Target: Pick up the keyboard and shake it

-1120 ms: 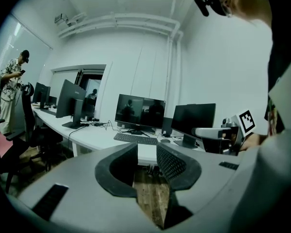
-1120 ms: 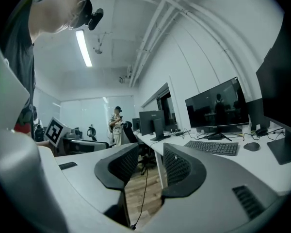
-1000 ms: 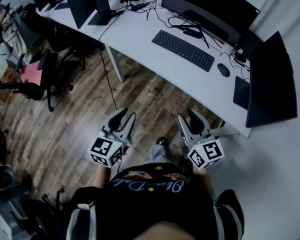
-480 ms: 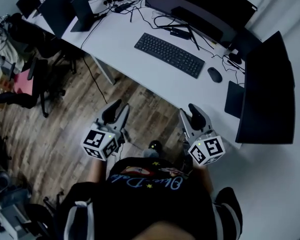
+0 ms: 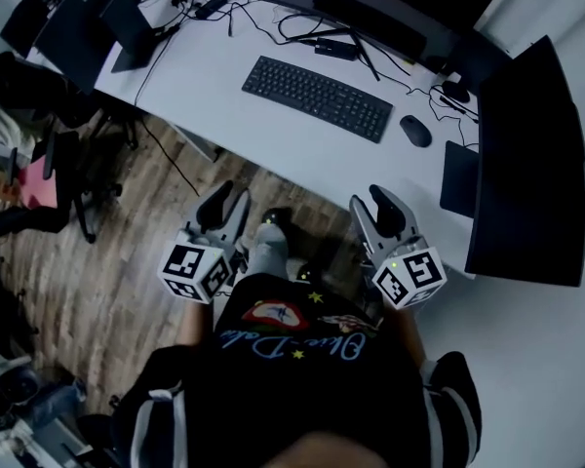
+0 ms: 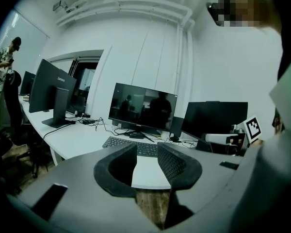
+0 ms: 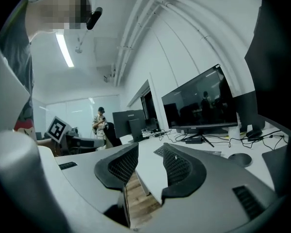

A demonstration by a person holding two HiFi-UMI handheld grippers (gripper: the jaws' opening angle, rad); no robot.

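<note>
A black keyboard (image 5: 317, 97) lies flat on the white desk (image 5: 273, 144), in front of a wide monitor (image 5: 370, 8). Both grippers hang in the air short of the desk's near edge, above the wooden floor. My left gripper (image 5: 229, 195) points at the desk, and its jaws are opening a little with nothing between them. My right gripper (image 5: 370, 199) is open and empty too. In the left gripper view the keyboard (image 6: 114, 142) shows beyond the gripper (image 6: 146, 148). The right gripper view has its gripper (image 7: 150, 149) before the desk edge, the keyboard (image 7: 159, 151) partly hidden.
A black mouse (image 5: 415, 131) and loose cables (image 5: 322, 37) lie right of and behind the keyboard. A dark monitor (image 5: 526, 164) stands at the desk's right end, more monitors (image 5: 88, 18) at the left. Office chairs (image 5: 68, 174) stand on the floor at left. A person (image 6: 2, 76) stands far left.
The view has moved closer to the desk; the keyboard now sits lower and nearer the centre. Both grippers have advanced toward the desk edge, still empty.
</note>
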